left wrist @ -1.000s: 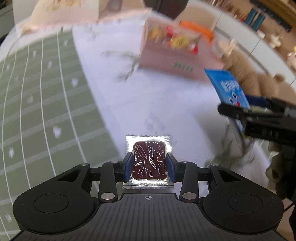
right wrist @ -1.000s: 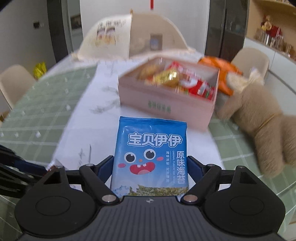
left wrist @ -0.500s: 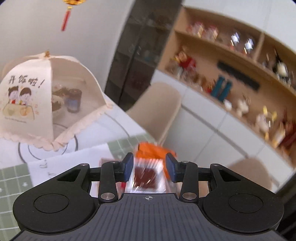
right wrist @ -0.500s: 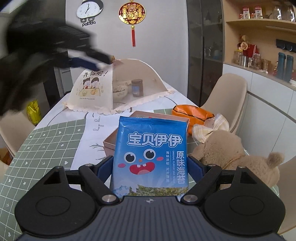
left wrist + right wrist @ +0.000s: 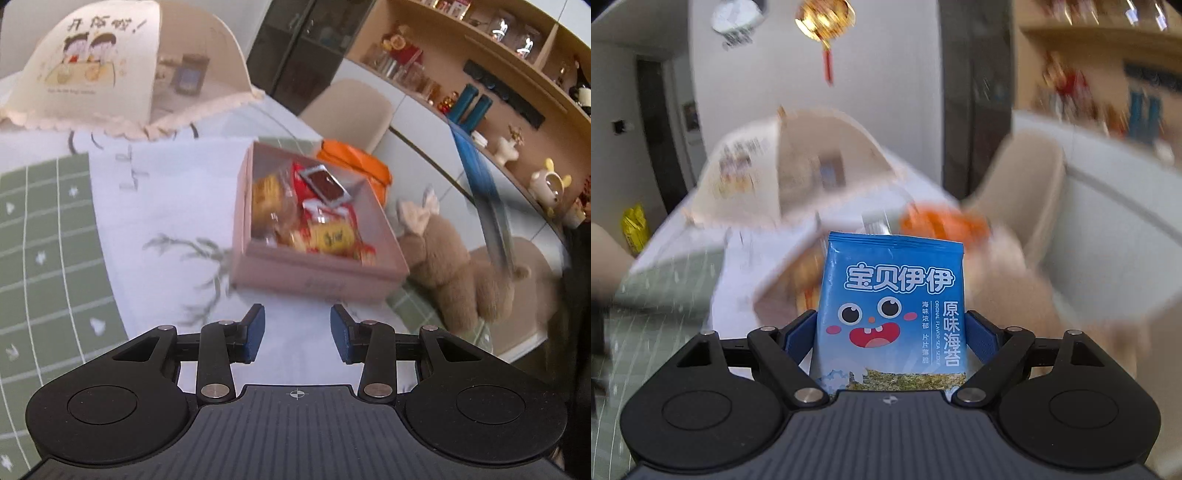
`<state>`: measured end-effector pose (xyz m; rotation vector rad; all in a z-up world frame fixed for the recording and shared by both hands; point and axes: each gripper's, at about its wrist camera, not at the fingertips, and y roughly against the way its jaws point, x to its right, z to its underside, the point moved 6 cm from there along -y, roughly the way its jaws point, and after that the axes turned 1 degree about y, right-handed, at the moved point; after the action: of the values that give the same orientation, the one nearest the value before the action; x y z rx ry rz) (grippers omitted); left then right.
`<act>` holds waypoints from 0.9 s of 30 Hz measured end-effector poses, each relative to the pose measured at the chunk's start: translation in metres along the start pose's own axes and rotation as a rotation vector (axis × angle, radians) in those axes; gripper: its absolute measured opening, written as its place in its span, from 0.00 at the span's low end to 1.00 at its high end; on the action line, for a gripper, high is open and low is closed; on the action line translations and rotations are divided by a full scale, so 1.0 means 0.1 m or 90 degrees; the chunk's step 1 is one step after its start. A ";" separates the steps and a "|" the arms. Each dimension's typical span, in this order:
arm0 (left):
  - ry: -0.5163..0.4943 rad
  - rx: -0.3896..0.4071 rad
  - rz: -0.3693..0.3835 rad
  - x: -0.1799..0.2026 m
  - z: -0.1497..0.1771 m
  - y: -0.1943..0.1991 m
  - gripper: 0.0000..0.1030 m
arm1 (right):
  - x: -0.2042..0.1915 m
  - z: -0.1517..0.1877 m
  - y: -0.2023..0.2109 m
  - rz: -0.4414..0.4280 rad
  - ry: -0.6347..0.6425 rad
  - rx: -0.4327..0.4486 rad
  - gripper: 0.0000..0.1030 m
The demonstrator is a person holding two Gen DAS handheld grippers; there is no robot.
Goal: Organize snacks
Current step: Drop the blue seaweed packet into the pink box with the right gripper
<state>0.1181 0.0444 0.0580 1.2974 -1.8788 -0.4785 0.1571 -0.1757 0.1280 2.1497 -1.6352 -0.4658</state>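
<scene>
A pink open box (image 5: 314, 275) holding several snack packs stands on the white cloth ahead of my left gripper (image 5: 297, 326). That gripper is open with nothing between its blue pads. A brown foil-edged packet (image 5: 325, 181) lies on top of the snacks at the box's far end. My right gripper (image 5: 892, 332) is shut on a blue seaweed packet (image 5: 892, 295), held upright above the table. In the left wrist view the same blue packet (image 5: 484, 192) shows as a blurred streak to the right of the box. The box (image 5: 783, 291) is a blur behind the packet.
A cream mesh food cover (image 5: 110, 66) stands at the far left of the table. An orange bag (image 5: 354, 162) lies behind the box and a brown teddy bear (image 5: 443, 251) right of it. A green checked mat (image 5: 44, 229) covers the left side. A beige chair (image 5: 347, 110) and shelves stand beyond.
The brown packet has left my left gripper and now lies in the box; the left gripper has drawn back. My right gripper has risen with the blue packet.
</scene>
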 end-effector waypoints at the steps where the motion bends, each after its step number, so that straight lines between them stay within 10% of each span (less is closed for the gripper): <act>1: -0.005 -0.006 -0.004 0.00 0.03 -0.01 0.42 | -0.02 -0.20 -0.12 0.001 0.008 0.009 0.82; 9: -0.001 -0.016 -0.120 -0.35 0.47 0.03 0.42 | 0.05 -0.61 -1.21 -0.032 -0.040 -0.084 0.90; 27: -0.085 0.060 -0.212 -0.04 1.06 -0.27 0.51 | -0.58 1.55 -0.47 -0.016 0.011 -0.188 0.90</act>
<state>0.0524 0.0236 -0.0276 1.6894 -1.8158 -0.6682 0.1054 -0.1258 -0.0286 1.9509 -1.4305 -0.6515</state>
